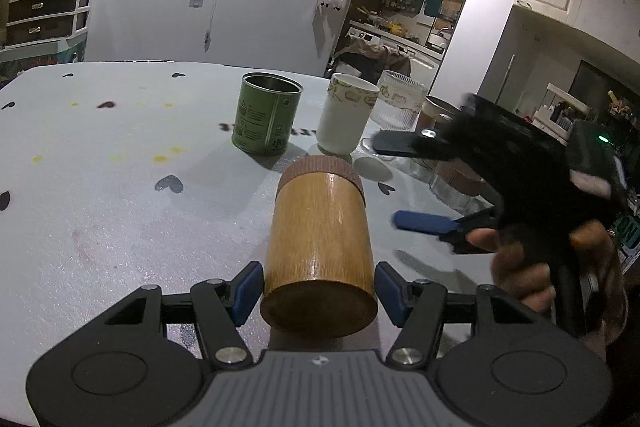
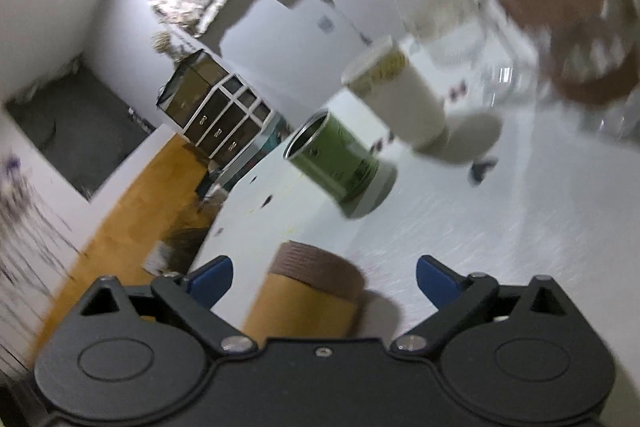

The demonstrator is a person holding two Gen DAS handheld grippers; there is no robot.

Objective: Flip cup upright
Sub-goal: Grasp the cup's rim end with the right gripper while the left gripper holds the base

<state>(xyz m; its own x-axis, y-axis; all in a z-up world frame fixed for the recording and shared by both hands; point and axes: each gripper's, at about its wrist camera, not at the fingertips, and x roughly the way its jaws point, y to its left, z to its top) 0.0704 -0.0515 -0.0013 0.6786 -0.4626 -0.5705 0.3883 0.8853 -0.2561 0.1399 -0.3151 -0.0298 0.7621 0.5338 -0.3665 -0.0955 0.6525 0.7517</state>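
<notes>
A wooden cup point(image 1: 320, 247) with a ribbed brown band at its rim stands upside down on the white table point(image 1: 120, 207), flat base up. My left gripper point(image 1: 320, 291) is shut on it, blue pads pressed on both sides near the base. My right gripper point(image 1: 394, 183) is open, rolled on its side to the right of the cup, not touching it. In the blurred right wrist view the cup point(image 2: 308, 299) lies between the spread pads of the right gripper point(image 2: 324, 275), which is empty.
Behind the cup stand a green tin point(image 1: 267, 115), a white paper cup point(image 1: 346, 113), a ribbed glass point(image 1: 400, 99) and a glass jar point(image 1: 452, 179) at the table's right edge. A white disc point(image 1: 372, 167) lies nearby. The tin point(image 2: 340, 163) and paper cup point(image 2: 400, 95) also show in the right wrist view.
</notes>
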